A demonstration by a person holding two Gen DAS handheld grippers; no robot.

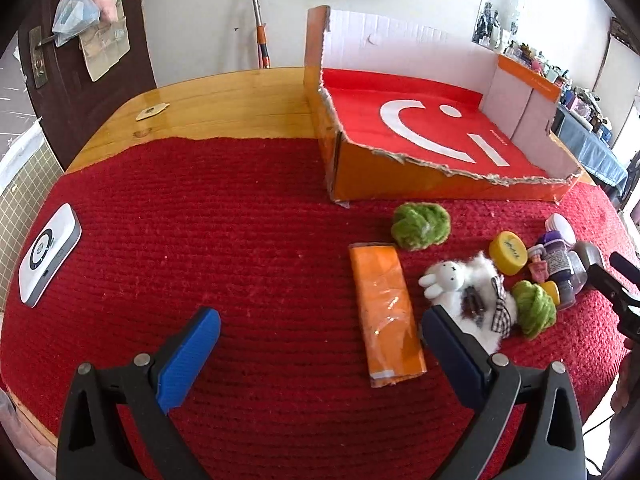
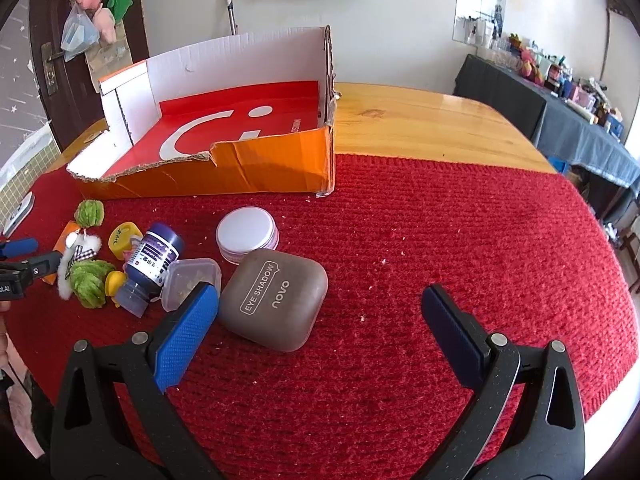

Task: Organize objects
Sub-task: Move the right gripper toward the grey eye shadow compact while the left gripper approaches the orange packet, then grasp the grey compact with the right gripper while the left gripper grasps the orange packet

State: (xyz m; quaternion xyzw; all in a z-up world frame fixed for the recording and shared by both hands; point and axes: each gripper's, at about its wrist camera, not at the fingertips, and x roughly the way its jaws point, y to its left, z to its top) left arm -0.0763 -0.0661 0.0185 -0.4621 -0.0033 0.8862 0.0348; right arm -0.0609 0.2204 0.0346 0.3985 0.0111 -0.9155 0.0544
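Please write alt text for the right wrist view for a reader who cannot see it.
The right gripper, fingers spread open, hovers over a brown eye shadow case on a red mat. Small jars and plush toys clutter the left; a torn orange box stands behind.

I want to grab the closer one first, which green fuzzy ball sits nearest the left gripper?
The green ball beside the white plush rabbit; the other lies by the box.

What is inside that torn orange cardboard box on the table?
The torn orange cardboard box holds nothing visible, only its red floor printed with a white smiley face. Its front wall hides the floor strip just behind it, so that part cannot be checked.
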